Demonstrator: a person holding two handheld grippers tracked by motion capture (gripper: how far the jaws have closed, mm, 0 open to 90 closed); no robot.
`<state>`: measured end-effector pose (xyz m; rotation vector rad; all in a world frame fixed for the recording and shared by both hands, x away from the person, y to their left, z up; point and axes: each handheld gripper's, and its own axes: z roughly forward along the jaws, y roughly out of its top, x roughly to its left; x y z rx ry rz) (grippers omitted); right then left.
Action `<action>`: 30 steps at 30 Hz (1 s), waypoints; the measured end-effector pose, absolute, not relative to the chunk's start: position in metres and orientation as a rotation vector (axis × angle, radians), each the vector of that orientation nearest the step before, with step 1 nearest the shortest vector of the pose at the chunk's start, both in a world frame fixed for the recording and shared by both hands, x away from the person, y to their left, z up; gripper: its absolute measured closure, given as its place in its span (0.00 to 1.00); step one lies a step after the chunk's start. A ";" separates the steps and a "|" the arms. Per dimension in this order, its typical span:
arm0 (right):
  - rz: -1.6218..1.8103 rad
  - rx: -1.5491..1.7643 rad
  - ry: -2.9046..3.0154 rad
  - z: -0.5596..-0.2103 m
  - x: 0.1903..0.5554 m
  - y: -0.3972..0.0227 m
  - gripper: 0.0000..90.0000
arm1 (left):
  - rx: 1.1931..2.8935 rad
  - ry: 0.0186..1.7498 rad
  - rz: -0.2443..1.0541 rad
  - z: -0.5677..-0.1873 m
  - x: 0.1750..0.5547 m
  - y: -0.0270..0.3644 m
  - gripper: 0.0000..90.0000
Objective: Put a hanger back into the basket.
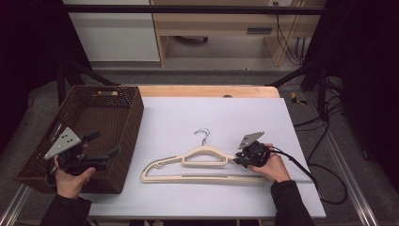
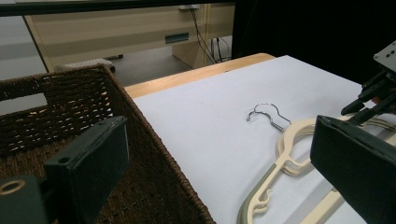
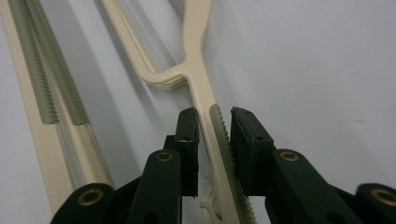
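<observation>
I see the hangers (image 1: 202,165), cream ones stacked together, lying flat on the white worktop (image 1: 188,202) at lower centre of the high view, metal hook (image 1: 203,134) pointing up-frame. My right gripper (image 1: 236,159) sits at their right shoulder; in the right gripper view its fingers (image 3: 187,135) flank the ridged arm (image 3: 219,140), nearly touching, and I cannot tell whether they clamp it. My left gripper (image 1: 104,147) hangs over the basket (image 1: 134,132) at lower left, fingers (image 2: 91,161) wide apart, holding nothing.
</observation>
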<state>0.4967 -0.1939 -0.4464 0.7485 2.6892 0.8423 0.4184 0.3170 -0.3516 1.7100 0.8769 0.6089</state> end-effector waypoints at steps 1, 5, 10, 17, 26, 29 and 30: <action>0.847 0.742 2.696 -0.446 0.497 -0.194 0.83 | 1.712 0.876 0.608 -0.352 0.418 0.317 0.05; 0.860 0.709 2.712 -0.443 0.495 -0.196 0.88 | 1.719 0.872 0.603 -0.351 0.418 0.313 0.05; 0.908 0.747 2.666 -0.434 0.491 -0.201 0.88 | 1.741 0.850 0.599 -0.350 0.416 0.303 0.05; 0.912 0.712 2.610 -0.421 0.481 -0.198 0.88 | 1.770 0.828 0.572 -0.347 0.414 0.282 0.07; 0.928 0.658 2.575 -0.409 0.470 -0.196 0.88 | 1.865 0.769 0.499 -0.343 0.429 0.226 0.08; 0.929 0.660 2.572 -0.407 0.467 -0.195 0.88 | 1.877 0.769 0.467 -0.345 0.438 0.208 0.08; 0.931 0.651 2.573 -0.407 0.467 -0.195 0.88 | 1.887 0.765 0.460 -0.346 0.441 0.203 0.09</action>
